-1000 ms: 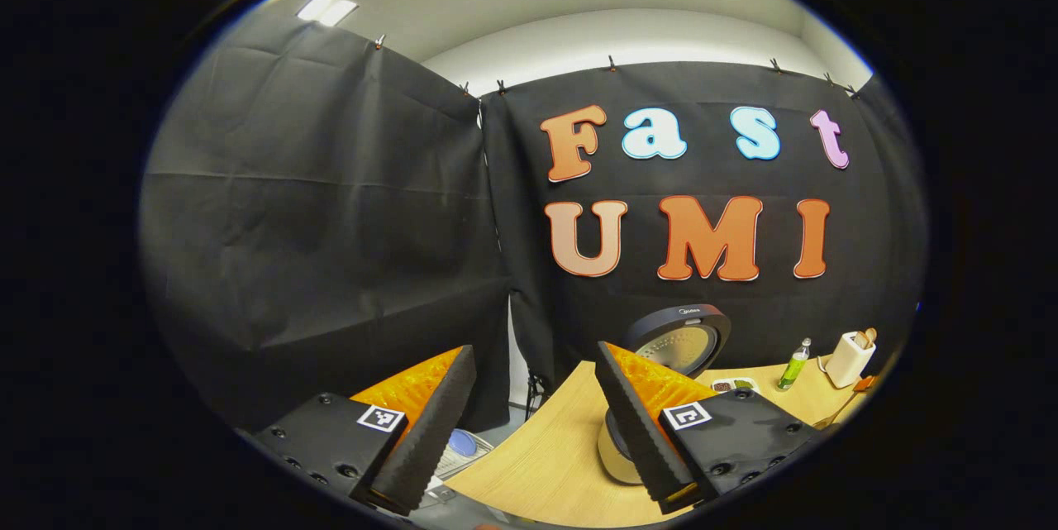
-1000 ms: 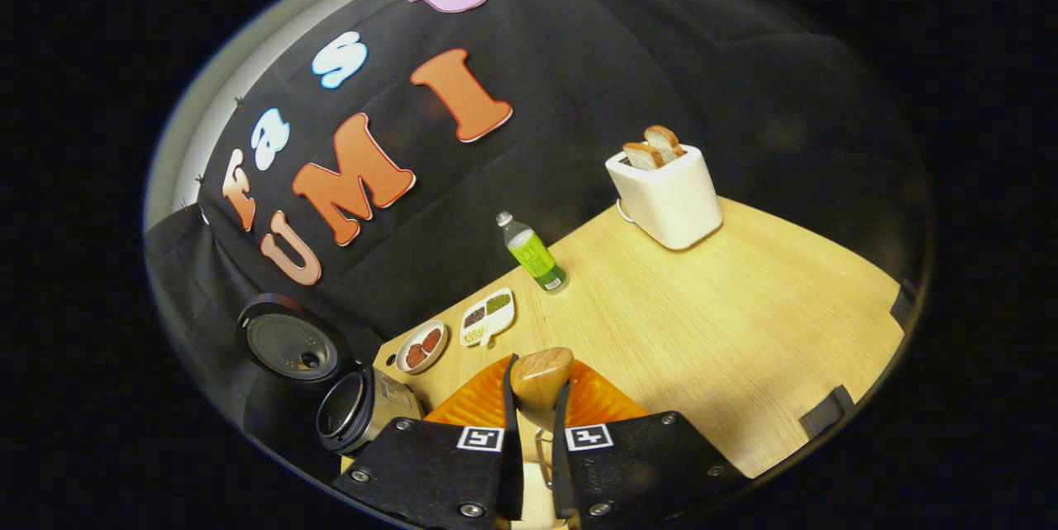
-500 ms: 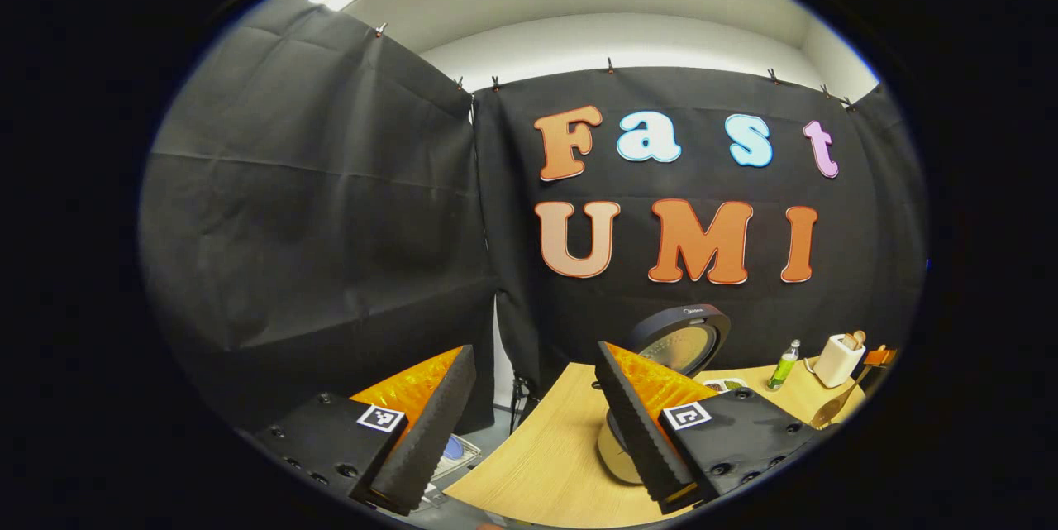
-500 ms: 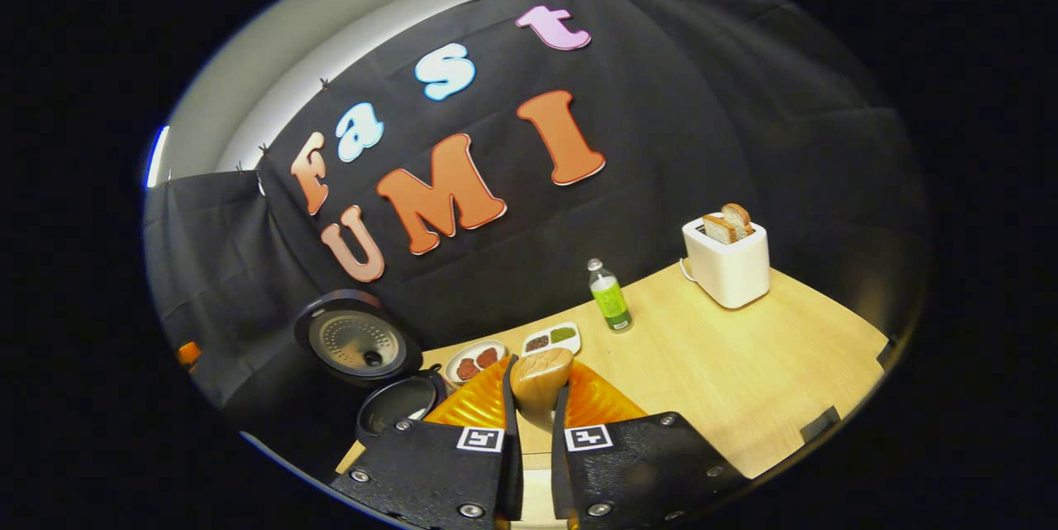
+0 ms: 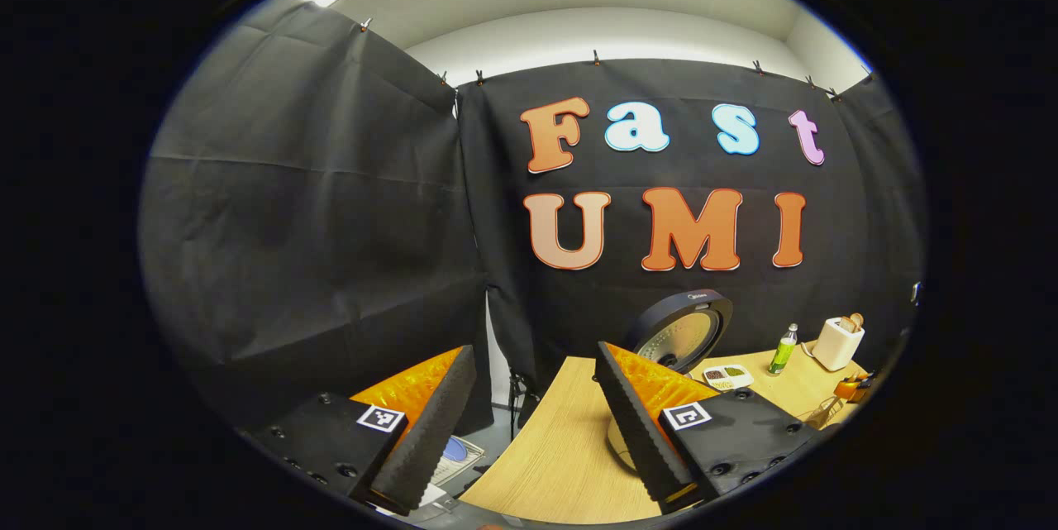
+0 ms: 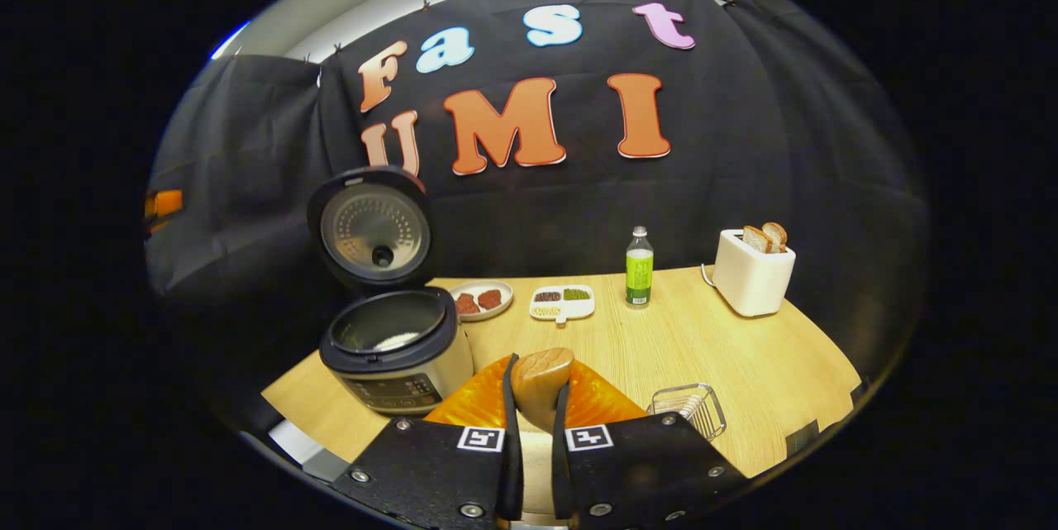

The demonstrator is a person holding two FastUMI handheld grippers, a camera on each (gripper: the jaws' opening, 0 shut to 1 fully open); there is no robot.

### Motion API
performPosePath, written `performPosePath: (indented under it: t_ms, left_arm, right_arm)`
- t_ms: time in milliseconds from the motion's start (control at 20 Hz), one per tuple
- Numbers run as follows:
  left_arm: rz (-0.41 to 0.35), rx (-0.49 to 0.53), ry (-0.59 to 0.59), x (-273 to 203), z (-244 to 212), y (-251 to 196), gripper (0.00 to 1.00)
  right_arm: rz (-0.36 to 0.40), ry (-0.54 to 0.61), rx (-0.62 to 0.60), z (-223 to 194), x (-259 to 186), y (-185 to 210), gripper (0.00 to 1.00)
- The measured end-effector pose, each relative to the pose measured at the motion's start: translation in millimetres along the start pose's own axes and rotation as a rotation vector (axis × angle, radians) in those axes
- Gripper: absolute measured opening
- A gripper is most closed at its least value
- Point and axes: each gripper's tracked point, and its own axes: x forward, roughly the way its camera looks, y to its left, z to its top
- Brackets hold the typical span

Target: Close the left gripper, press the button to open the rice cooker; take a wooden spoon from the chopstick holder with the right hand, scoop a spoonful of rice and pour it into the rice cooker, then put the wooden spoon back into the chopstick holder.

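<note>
Place: a staged recording booth dressed as a kitchen counter, not a real home kitchen.
Walls: black cloth point(image 6: 744, 183) clipped up along its top edge, with a plain pale room wall point(image 5: 612, 30) and ceiling above it.
Surface: a light wood table point(image 6: 744, 356) standing against the cloth.
Kitchen props: an open rice cooker point(image 6: 393, 348), a white toaster point(image 6: 750, 272) holding bread slices, a green bottle point(image 6: 638, 267), small dishes of food point(image 6: 562, 303), a wire holder point(image 6: 690, 408).

One rice cooker point(image 6: 395, 348), one bottle point(image 6: 638, 267), one toaster point(image 6: 751, 274), two dishes point(image 6: 563, 303).
</note>
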Motion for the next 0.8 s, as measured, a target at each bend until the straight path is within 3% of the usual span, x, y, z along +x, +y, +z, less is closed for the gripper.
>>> performPosePath:
  t_ms: [50, 100, 150, 200, 350, 550, 750, 800]
  left_arm:
    - [-0.008, -0.001, 0.01, 1, -3, -2, 0.94]
    - [-0.015, 0.001, 0.015, 2, -6, -3, 1.0]
    - [-0.02, 0.005, 0.019, 2, -9, -5, 0.94]
    - [-0.023, 0.009, 0.021, 3, -9, -5, 0.98]
    - [-0.036, 0.006, 0.024, 6, -12, -9, 0.94]
    - [-0.048, -0.004, 0.031, 6, -16, -9, 0.94]
    - [-0.028, 0.003, 0.035, 5, -21, 0, 0.94]
    - [-0.022, 0.002, 0.038, 5, -21, 2, 0.98]
  right_arm:
    - [-0.011, 0.009, -0.005, -7, 0, 1, 0.13]
    - [-0.024, 0.014, -0.022, -13, 0, 1, 0.13]
    - [-0.035, 0.02, -0.04, -19, -2, 3, 0.13]
    - [-0.041, 0.024, -0.051, -24, -3, 4, 0.13]
    - [-0.056, 0.033, -0.023, -36, -3, 7, 0.13]
    - [-0.088, 0.059, 0.141, -53, -5, 9, 0.13]
    - [-0.07, 0.073, 0.288, -58, -1, 22, 0.13]
    - [-0.056, 0.075, 0.334, -59, -2, 29, 0.13]
